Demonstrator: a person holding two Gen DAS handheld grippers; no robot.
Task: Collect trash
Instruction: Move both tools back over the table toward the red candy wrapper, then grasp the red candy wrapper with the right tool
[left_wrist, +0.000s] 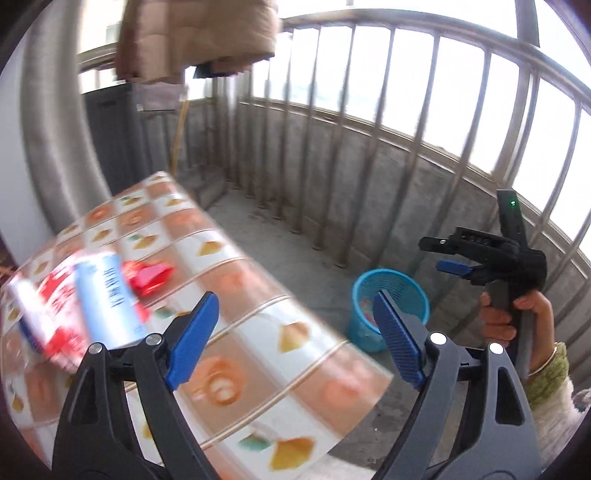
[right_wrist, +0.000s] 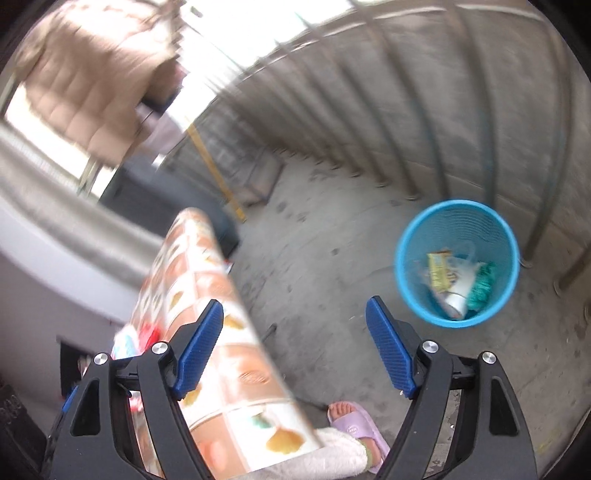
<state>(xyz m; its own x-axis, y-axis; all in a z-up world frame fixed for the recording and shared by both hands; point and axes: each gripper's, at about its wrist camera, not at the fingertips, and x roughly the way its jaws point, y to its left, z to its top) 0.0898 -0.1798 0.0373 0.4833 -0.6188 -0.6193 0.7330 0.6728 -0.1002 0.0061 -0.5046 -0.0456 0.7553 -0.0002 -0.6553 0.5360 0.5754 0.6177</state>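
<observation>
While both hand-held grippers, left (left_wrist: 295, 339) and right (right_wrist: 293, 345), gape empty, I eye wrappers (left_wrist: 92, 306) on surface (left_wrist: 280, 369); next grab one, carry to blue bin (right_wrist: 456, 264).

A blue mesh bin (right_wrist: 456, 263) stands upright on the concrete floor, holding a yellow wrapper (right_wrist: 438, 271), a white cup (right_wrist: 457, 302) and something teal (too blurred to name). On the worktop lie a red wrapper (left_wrist: 149, 276) and a red-white-blue packet (left_wrist: 79, 308).

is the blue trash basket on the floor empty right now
No, the right wrist view looks down into the blue basket and shows a yellow wrapper and a white cup inside.
</observation>
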